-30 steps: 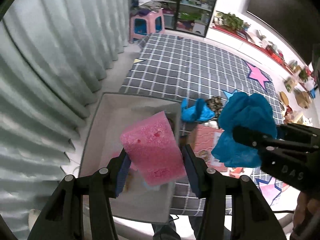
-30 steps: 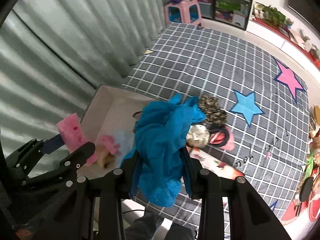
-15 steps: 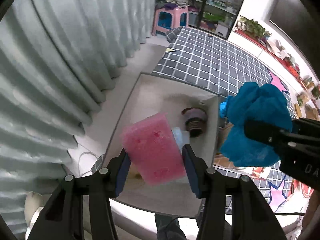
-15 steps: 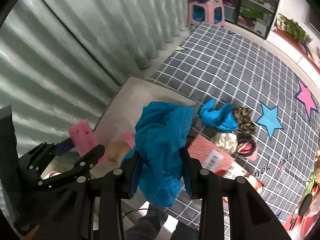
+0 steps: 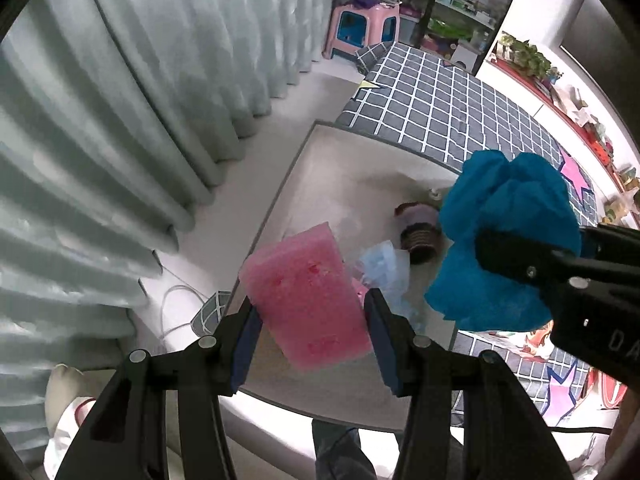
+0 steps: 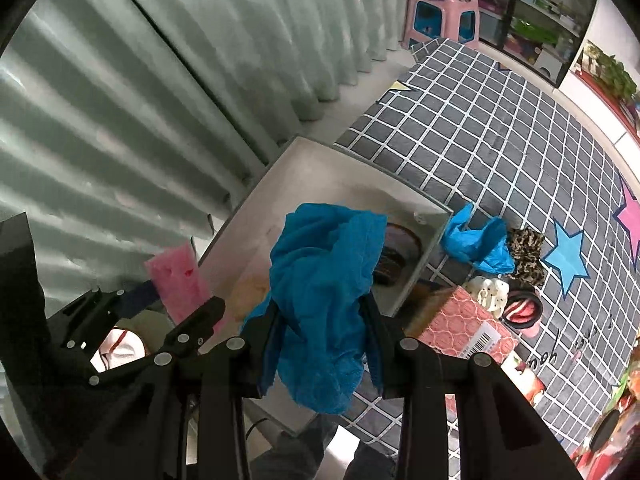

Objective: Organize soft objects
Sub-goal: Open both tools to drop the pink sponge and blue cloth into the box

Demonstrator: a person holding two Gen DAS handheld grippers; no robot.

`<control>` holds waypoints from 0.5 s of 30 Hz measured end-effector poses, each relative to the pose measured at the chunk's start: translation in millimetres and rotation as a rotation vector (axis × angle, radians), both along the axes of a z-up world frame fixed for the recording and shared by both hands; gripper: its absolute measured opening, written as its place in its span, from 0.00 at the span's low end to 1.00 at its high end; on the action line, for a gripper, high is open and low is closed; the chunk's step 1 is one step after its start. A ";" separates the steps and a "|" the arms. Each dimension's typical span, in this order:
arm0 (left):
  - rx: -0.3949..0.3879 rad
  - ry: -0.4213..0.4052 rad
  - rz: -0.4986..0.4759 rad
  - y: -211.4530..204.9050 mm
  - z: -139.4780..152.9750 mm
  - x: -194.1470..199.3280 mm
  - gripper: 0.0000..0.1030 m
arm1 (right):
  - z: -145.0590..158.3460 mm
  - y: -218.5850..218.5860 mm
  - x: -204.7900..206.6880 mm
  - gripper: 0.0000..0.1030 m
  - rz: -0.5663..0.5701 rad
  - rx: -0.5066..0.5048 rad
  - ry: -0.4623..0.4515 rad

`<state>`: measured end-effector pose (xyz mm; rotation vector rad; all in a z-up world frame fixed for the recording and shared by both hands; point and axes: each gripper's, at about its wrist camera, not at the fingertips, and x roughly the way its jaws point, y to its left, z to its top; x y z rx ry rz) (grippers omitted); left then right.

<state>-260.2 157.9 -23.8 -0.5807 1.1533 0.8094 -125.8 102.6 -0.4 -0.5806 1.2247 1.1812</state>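
Both loads held above the open storage box, ready for release.

The left gripper (image 5: 312, 320) has its jaws clamped on the pink sponge (image 5: 306, 296), whose long axis tilts up and away from the jaws toward the near-left corner of the grey box (image 5: 316, 136). The right gripper (image 6: 322, 334) has its jaws clenched on the crumpled blue cloth (image 6: 324, 280), which hangs over the box's right half, near its right wall. Both loads sit directly over the box interior, so release is judged to need a downward move only; the left hand is nearer the box's left wall. A second blue cloth (image 6: 478, 240) lies outside the box on the checked mat (image 6: 480, 128). Legible writing: "DA" on the right gripper body, a barcode on the pink packet (image 6: 466, 326); other text unreadable.
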 end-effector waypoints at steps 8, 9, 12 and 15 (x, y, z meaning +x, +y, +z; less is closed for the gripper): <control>-0.013 0.009 -0.002 5.1 -6.0 2.5 0.53 | -3.2 7.2 2.2 0.36 0.003 -0.010 0.002; -0.013 0.010 -0.002 4.8 -6.0 2.5 0.53 | -3.4 8.1 2.3 0.37 0.004 -0.012 0.003; -0.014 0.012 -0.003 5.7 -8.0 3.5 0.53 | -5.1 10.7 3.4 0.36 0.004 -0.017 0.007; -0.018 0.017 -0.003 7.2 -11.0 4.6 0.53 | -5.8 13.5 2.7 0.36 0.006 -0.020 0.007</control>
